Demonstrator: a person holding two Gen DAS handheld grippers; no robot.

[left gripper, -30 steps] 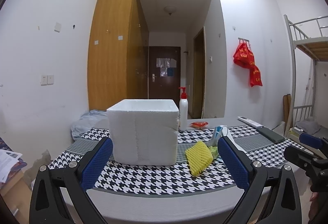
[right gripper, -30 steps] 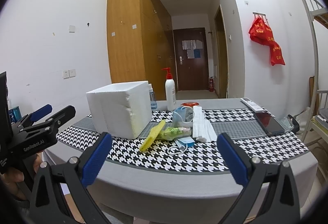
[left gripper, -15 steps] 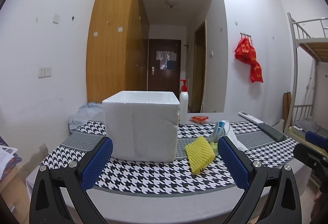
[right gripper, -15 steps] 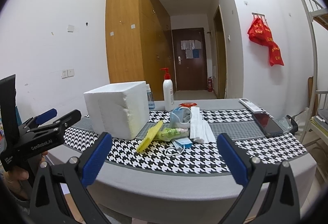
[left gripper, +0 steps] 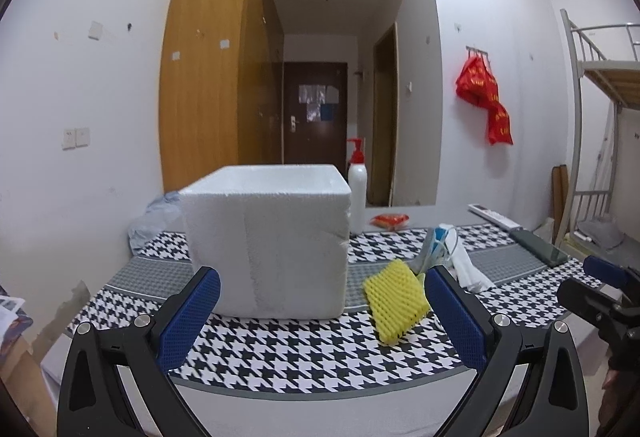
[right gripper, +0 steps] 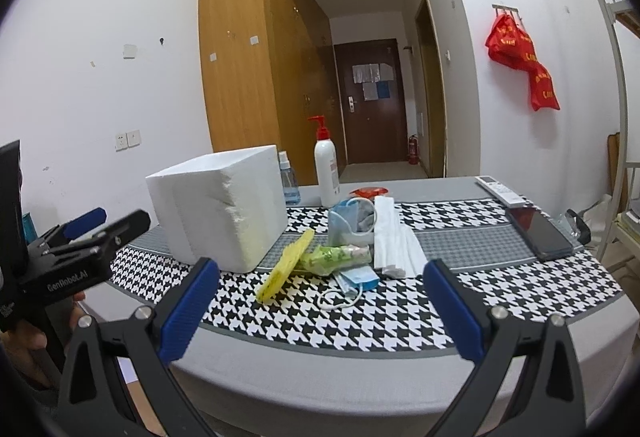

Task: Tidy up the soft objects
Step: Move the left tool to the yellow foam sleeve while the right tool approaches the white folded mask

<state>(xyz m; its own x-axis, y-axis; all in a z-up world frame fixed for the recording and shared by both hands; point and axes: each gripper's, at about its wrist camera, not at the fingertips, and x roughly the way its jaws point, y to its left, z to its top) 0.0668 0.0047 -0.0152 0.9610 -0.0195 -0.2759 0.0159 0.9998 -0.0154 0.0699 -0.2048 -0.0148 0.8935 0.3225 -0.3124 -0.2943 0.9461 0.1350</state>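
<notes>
A white foam box (left gripper: 266, 241) (right gripper: 224, 213) stands on the houndstooth-covered table (left gripper: 304, 353). To its right lies a yellow foam net sleeve (left gripper: 394, 299) (right gripper: 286, 265), with a green tissue pack (right gripper: 334, 257), blue face masks (right gripper: 348, 221), a white folded pad (right gripper: 394, 241) and a white cable (right gripper: 340, 299) beside it. My left gripper (left gripper: 322, 317) hovers open before the box, empty. My right gripper (right gripper: 320, 311) is open and empty, short of the pile, at the table's front edge.
A pump bottle (right gripper: 326, 173) and a small spray bottle (right gripper: 289, 183) stand behind the box. A red packet (right gripper: 368, 191), a remote (right gripper: 500, 191) and a phone (right gripper: 538, 231) lie toward the right. A bunk bed frame (left gripper: 592, 141) rises at far right.
My left gripper has moved closer to the table and slightly right, so the box looks larger. My right gripper has edged a little nearer too. Both stay open.
</notes>
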